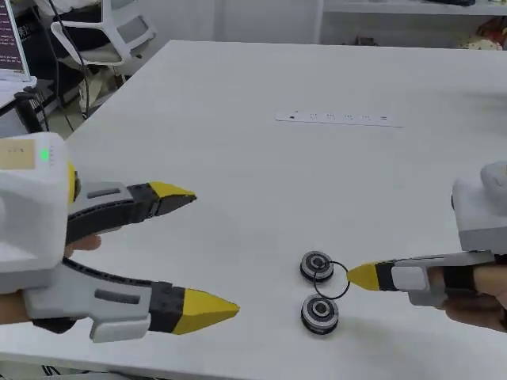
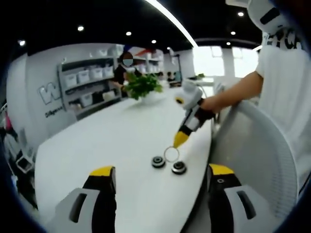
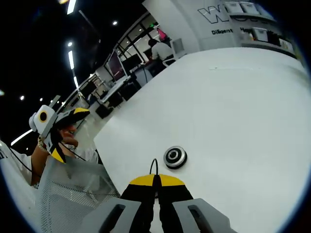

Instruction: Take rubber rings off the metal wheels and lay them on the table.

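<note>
**One rubber ring (image 1: 333, 279) pinched in the right tongs (image 1: 352, 275), left tongs (image 1: 215, 252) gaping**

Little of the writing can be read. At the far left edge of the head view, a laptop screen (image 1: 8, 39) carries lines of text too small to make out. Farther right on the white counter (image 1: 261, 95), a pale strip (image 1: 341, 119) bears a row of tiny marks, also illegible. In the right gripper view the back wall (image 3: 228, 19) shows a large "W" above a smaller line that seems to begin "Dilig"; the rest is too fine to tell. In the left gripper view the person's white shirt (image 2: 279, 63) has dark letters that are cut off and unclear.

On the left of the head view, the left tongs hang above the counter with their yellow tips spread wide and nothing between them. They are well apart from the work.

Right of them, two metal wheels stand on the counter near its front edge, the far wheel (image 1: 317, 267) just beside the near wheel (image 1: 320, 313). The thin black ring lies between them and to their right, and its rim overlaps the far wheel's edge. Whether it touches that wheel I cannot tell.

At the right, the right tongs are closed, tips together on the ring's right side. In their own view the ring rises edge-on from the tips as a thin dark line, with one wheel just beyond.
</note>
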`<state>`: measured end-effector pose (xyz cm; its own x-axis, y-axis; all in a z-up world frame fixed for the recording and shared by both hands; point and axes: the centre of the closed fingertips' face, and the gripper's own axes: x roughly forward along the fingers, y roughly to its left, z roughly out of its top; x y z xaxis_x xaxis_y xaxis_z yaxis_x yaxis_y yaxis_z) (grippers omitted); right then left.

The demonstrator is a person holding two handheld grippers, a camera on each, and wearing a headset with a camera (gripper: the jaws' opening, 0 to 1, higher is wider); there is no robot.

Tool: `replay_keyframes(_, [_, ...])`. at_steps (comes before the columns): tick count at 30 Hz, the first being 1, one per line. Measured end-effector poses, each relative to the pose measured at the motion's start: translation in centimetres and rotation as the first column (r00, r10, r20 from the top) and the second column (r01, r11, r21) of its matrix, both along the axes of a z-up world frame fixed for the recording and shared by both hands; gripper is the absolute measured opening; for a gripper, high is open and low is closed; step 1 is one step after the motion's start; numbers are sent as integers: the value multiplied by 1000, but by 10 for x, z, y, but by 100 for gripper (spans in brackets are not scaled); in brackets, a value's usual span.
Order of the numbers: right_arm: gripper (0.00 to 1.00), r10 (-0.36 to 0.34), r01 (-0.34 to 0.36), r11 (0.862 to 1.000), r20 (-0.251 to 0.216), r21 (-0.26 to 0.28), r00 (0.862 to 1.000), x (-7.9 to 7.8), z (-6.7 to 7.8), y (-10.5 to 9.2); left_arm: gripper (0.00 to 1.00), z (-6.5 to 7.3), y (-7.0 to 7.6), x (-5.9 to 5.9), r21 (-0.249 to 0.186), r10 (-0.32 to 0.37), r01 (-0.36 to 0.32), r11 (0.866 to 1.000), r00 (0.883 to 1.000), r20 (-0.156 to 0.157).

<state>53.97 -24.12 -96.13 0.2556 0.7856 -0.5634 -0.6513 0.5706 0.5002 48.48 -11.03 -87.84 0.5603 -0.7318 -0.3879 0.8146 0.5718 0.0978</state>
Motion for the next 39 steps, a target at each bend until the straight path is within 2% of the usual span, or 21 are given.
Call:
replay_keyframes(2, [0, -10, 10, 1000, 1, 15, 1000, 1, 4, 0, 78, -3, 4, -1, -32, 43, -43, 999, 999, -14])
replay_keyframes(8, [0, -39, 38, 997, 18, 65, 999, 5, 16, 2, 83, -19, 11, -4, -36, 104, -106, 994, 994, -40])
replay_keyframes(12, [0, -39, 37, 996, 22, 87, 999, 5, 20, 5, 86, -24, 8, -6, -42, 110, -113, 993, 992, -57])
replay_keyframes(16, [0, -30, 26, 994, 33, 105, 999, 3, 25, 9, 89, -32, 7, -6, -5, 121, -121, 993, 991, -61])
replay_keyframes(23, [0, -3, -4, 990, 54, 139, 999, -2, 34, 18, 90, -32, 7, -8, -26, 130, -132, 991, 989, -70])
replay_keyframes(28, [0, 22, -29, 990, 51, 140, 998, -6, 33, 26, 92, -37, 4, -10, -11, 113, -115, 993, 990, -84])
replay_keyframes(34, [0, 48, -53, 987, 37, 150, 998, -11, 32, 41, 93, -35, 4, -10, -25, 115, -117, 993, 990, -81])
replay_keyframes(39, [0, 114, -117, 988, 35, 101, 993, -19, 22, 53, 92, -36, 3, -10, -19, 113, -115, 993, 990, -84])
